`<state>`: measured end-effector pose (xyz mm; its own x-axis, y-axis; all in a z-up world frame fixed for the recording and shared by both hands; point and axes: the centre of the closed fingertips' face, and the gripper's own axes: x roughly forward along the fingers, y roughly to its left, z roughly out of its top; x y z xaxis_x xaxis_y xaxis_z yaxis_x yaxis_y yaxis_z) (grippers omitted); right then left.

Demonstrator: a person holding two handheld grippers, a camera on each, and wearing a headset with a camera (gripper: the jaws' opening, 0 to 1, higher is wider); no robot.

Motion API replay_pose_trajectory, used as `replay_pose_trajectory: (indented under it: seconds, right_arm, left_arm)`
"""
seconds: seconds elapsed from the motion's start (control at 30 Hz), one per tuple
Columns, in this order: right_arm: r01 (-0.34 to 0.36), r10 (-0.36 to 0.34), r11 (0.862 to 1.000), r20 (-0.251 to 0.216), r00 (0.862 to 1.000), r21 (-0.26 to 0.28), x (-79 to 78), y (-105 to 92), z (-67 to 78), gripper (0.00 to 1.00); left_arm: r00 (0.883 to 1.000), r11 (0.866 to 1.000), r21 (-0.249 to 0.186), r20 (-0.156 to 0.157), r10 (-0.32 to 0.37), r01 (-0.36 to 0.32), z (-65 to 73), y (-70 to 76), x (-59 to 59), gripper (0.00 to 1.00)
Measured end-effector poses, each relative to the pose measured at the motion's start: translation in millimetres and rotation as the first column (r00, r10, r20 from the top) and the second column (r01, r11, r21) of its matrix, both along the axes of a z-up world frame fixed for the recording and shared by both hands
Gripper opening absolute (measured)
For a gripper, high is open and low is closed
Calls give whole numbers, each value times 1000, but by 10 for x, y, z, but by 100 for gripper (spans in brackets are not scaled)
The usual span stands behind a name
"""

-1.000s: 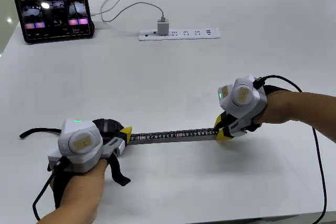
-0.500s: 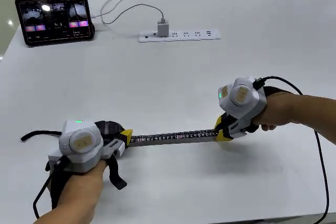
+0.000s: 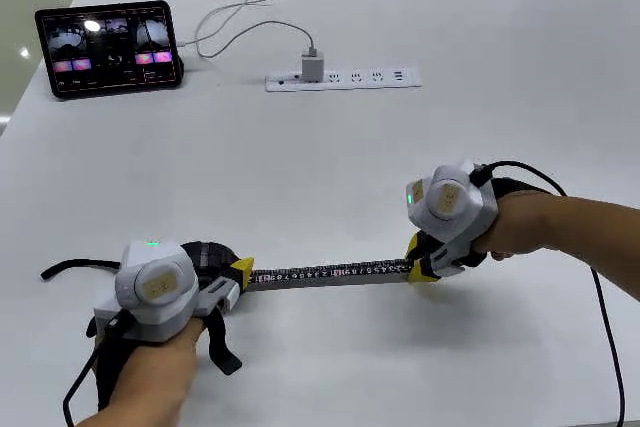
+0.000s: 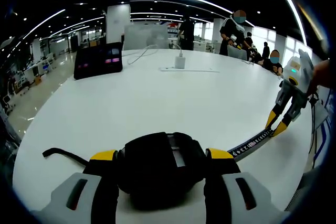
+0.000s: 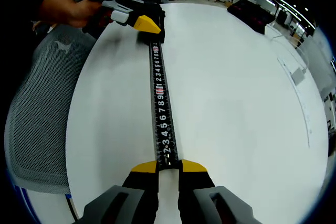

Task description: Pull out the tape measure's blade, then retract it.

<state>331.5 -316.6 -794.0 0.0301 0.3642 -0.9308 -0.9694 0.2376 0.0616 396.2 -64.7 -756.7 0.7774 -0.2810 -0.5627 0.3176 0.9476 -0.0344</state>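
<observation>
The black tape measure case (image 4: 160,165) rests on the white table, and my left gripper (image 4: 161,156) is shut on it; in the head view the case (image 3: 205,259) lies at the lower left under that gripper (image 3: 232,277). Its dark blade (image 3: 330,272) with white numbers is pulled out flat along the table toward the right. My right gripper (image 3: 418,265) is shut on the blade's tip. In the right gripper view the blade (image 5: 160,108) runs from the closed yellow-tipped jaws of the right gripper (image 5: 168,167) away to the case (image 5: 152,23).
A tablet (image 3: 108,47) with a lit screen stands at the far left. A white power strip (image 3: 345,78) with a charger and cable lies at the back. A grey mesh chair (image 5: 39,114) stands off the table's edge. People stand in the distance (image 4: 233,32).
My right gripper has moved slightly left toward the case, so the exposed blade is a little shorter. The left gripper still holds the case. The head camera has tilted a bit.
</observation>
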Motion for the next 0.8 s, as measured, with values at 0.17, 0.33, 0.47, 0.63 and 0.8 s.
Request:
replay_pose_trajectory:
  seconds: [0.17,0.33,0.47,0.63,0.8]
  right_arm:
    - [13,-13,1000,-8,1000,-17,2,26,6,10]
    - [-10,10,1000,9,1000,-21,5,26,1,10]
    - [-16,16,1000,13,1000,-16,11,34,-1,10]
    - [-30,30,1000,11,1000,-1,20,43,0,9]
    - [-14,14,1000,10,1000,8,22,68,-3,9]
  left_arm:
    - [1000,1000,-7,-5,-9,9,-5,-3,-2,61]
    - [1000,1000,-6,-11,-3,3,-7,-6,-2,61]
    - [1000,1000,-5,-11,-3,3,-10,-3,-2,61]
    - [1000,1000,-5,-6,-4,4,-7,-3,-3,61]
    - [1000,1000,-5,-10,-5,5,-10,-1,-3,61]
